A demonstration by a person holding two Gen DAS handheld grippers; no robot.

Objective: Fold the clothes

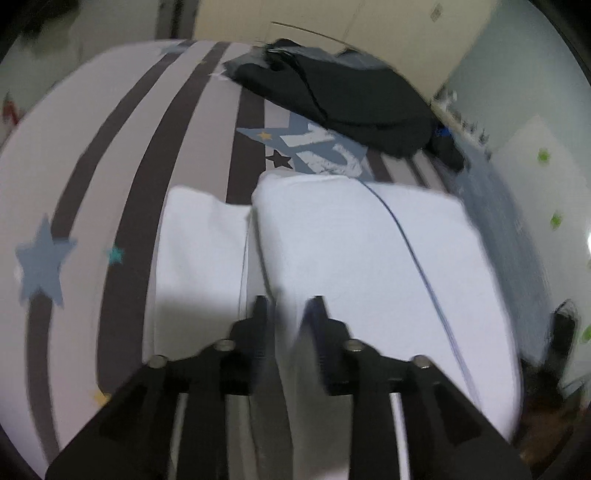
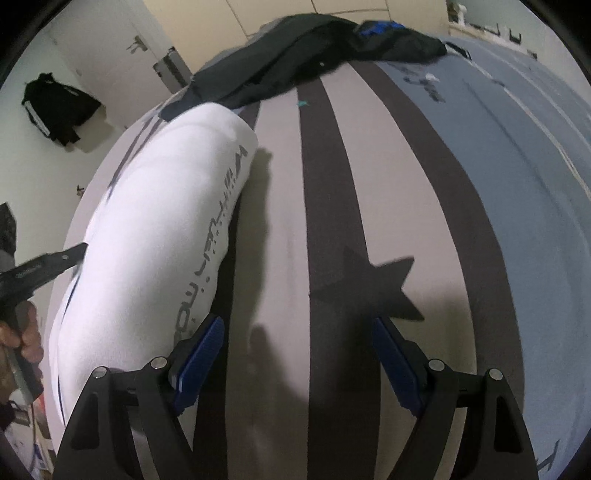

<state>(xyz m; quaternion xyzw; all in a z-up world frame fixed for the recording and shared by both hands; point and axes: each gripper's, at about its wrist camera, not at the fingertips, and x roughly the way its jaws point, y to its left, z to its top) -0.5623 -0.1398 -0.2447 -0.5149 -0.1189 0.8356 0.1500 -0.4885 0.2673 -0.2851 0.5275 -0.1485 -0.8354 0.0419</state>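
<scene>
A white folded garment (image 1: 369,258) lies on the striped bed sheet (image 1: 110,147), with a lower white layer (image 1: 199,251) showing to its left. My left gripper (image 1: 288,306) hovers at the garment's near left edge. Its fingers stand apart, the fold edge runs between them, and the pads do not press on it. In the right wrist view the same garment (image 2: 155,240), with grey lettering, lies left of my right gripper (image 2: 299,332). That gripper is wide open over the bare sheet (image 2: 369,184) with nothing in it. The left gripper (image 2: 55,258) and the hand holding it show at the far left.
A heap of dark clothes (image 1: 351,99) lies at the far end of the bed, seen in the right wrist view as dark clothes (image 2: 295,62) with a blue piece (image 2: 380,27). A black garment (image 2: 59,107) hangs on the wall. The bed's edge runs close to the white garment's right side.
</scene>
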